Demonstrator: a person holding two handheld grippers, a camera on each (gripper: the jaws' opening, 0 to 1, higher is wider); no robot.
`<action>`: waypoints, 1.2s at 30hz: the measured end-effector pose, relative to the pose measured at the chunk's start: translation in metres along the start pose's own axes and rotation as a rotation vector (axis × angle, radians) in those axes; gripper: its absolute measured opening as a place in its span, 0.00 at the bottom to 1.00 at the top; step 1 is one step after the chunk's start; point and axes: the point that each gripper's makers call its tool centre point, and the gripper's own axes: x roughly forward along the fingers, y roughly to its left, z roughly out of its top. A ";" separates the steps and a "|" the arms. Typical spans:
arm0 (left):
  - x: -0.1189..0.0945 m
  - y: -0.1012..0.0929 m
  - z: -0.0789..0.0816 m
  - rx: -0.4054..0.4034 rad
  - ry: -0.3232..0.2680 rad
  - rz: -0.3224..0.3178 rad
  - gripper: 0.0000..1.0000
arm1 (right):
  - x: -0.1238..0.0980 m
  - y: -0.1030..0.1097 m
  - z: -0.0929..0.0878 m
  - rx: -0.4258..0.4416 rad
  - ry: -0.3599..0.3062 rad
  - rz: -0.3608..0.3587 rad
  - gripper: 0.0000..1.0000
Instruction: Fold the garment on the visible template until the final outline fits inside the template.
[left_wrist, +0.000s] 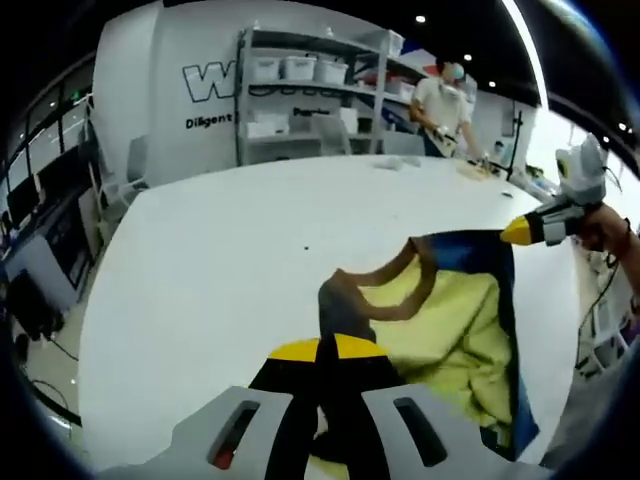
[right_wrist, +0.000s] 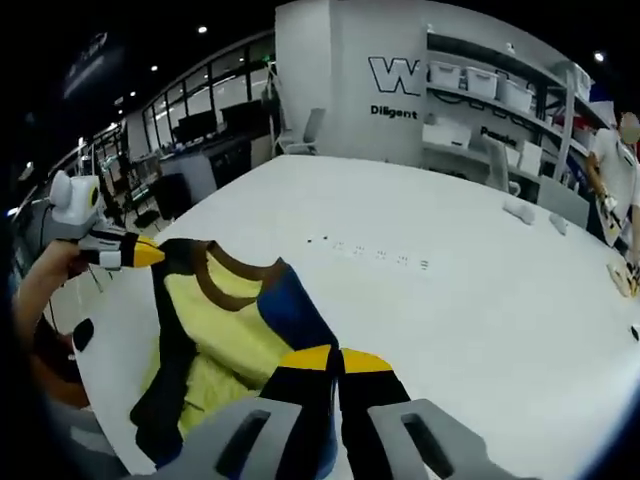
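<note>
Our left tongs (left_wrist: 335, 349) are closed on the dark edge of the garment (left_wrist: 440, 320), and our right tongs (right_wrist: 338, 361) are closed on its blue edge at the other side. We see each pair again from the opposite hand, pinched on the cloth: the right tongs by the counter's far right side, the left tongs at the counter's near left edge. The garment, yellow inside with dark and blue trim and a brown collar (left_wrist: 385, 290), hangs spread between us over the white counter (left_wrist: 240, 250). We cannot make out a template under it. We judge this to be the carry or spread before a fold. To do it well we should keep both grips level and the cloth taut, lower it flat, and let no corner slide off the counter's edge.
</note>
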 end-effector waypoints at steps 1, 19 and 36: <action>0.007 0.003 -0.002 -0.011 0.016 0.003 0.00 | 0.004 -0.002 -0.002 0.009 0.015 0.002 0.00; 0.082 0.034 -0.038 0.047 0.139 0.070 0.00 | 0.082 -0.041 -0.024 0.054 0.111 -0.064 0.00; 0.101 0.051 -0.058 0.009 0.178 0.112 0.00 | 0.121 -0.057 -0.046 0.095 0.167 -0.147 0.00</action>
